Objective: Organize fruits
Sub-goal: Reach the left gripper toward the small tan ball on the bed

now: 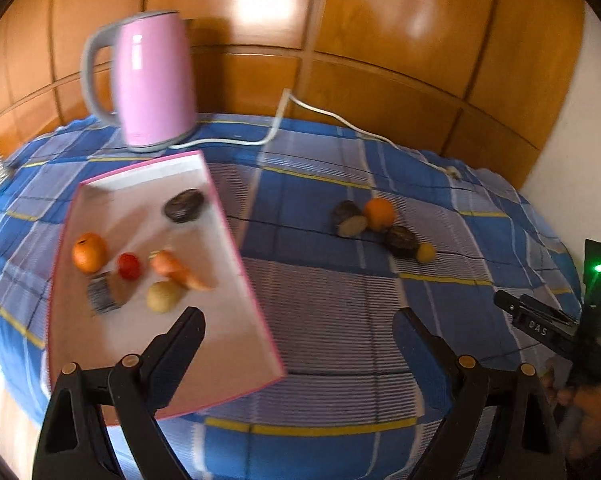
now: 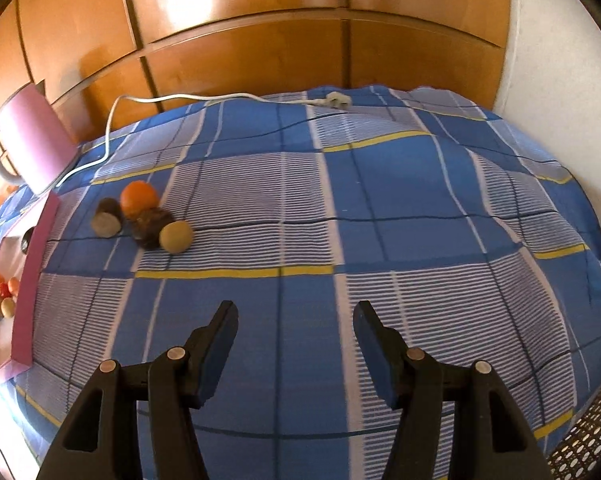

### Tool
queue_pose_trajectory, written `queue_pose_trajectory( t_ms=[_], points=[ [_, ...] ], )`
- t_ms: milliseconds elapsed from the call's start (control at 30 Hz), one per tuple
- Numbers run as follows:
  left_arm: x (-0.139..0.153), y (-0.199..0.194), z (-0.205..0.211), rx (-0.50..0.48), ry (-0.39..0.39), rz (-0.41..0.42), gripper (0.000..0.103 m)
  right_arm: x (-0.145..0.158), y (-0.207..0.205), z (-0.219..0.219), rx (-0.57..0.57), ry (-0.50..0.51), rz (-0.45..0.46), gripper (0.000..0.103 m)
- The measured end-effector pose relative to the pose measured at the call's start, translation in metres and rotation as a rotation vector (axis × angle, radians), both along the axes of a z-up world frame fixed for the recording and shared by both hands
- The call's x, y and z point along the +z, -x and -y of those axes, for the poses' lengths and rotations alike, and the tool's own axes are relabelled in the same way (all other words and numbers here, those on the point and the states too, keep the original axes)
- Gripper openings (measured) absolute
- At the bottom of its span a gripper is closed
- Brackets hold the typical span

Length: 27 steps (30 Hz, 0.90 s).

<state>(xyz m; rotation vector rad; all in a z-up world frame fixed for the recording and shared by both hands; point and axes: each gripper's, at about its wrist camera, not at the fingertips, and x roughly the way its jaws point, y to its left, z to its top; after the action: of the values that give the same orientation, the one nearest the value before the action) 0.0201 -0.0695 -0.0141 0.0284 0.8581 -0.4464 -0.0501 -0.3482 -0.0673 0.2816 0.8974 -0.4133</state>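
Pink-rimmed tray [image 1: 236, 344] holds several fruits while four more [image 2: 144, 220] lie clustered on the checked desk [image 2: 380, 200], and both claws, left [image 1: 298, 332] and right [image 2: 294, 320], gape empty.

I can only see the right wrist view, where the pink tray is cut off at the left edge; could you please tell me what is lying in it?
Observer: Five pieces lie in the pink tray: an orange, a small red fruit, an elongated orange piece, a yellowish round one and a dark round one.
Operator: Thank you. Where is the left gripper?
Observer: The left gripper hangs wide open and empty, one finger over the tray's near end, the other over the cloth.
Operator: Anything else in the tray?
Observer: A barcode label sits on its floor, just below the orange.
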Motion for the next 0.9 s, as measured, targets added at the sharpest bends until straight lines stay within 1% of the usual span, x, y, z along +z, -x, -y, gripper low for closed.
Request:
queue_pose_trajectory(
  t_ms=[167,300,400,467,500,567,633,767,900],
  points=[
    [-0.005,-0.006,0.036,-0.115,0.011,-0.037,0.084,-0.001,0.006,0.011,-0.039,0.014,0.001,0.061],
    [-0.009,-0.011,0.061,-0.186,0.026,-0.069,0.076,-0.003,0.010,0.020,-0.058,0.012,0.000,0.061],
    [-0.013,-0.013,0.077,-0.216,0.017,-0.077,0.076,-0.004,0.012,0.024,-0.065,0.013,0.000,0.061],
    [-0.016,-0.016,0.088,-0.226,0.009,-0.085,0.070,-0.004,0.013,0.026,-0.068,0.016,0.000,0.061],
    [-0.017,-0.017,0.092,-0.231,0.005,-0.087,0.066,-0.004,0.014,0.027,-0.071,0.019,0.001,0.061],
    [-0.020,-0.020,0.102,-0.251,-0.008,-0.095,0.063,-0.005,0.016,0.030,-0.080,0.024,0.000,0.061],
    [-0.023,-0.024,0.111,-0.271,-0.008,-0.110,0.056,-0.005,0.019,0.032,-0.088,0.030,0.001,0.061],
    [-0.027,-0.030,0.128,-0.295,0.003,-0.121,0.052,-0.006,0.021,0.035,-0.095,0.036,0.002,0.061],
    [-0.030,-0.037,0.148,-0.332,-0.011,-0.112,0.043,-0.005,0.021,0.034,-0.085,0.053,0.002,0.061]
  ],
)
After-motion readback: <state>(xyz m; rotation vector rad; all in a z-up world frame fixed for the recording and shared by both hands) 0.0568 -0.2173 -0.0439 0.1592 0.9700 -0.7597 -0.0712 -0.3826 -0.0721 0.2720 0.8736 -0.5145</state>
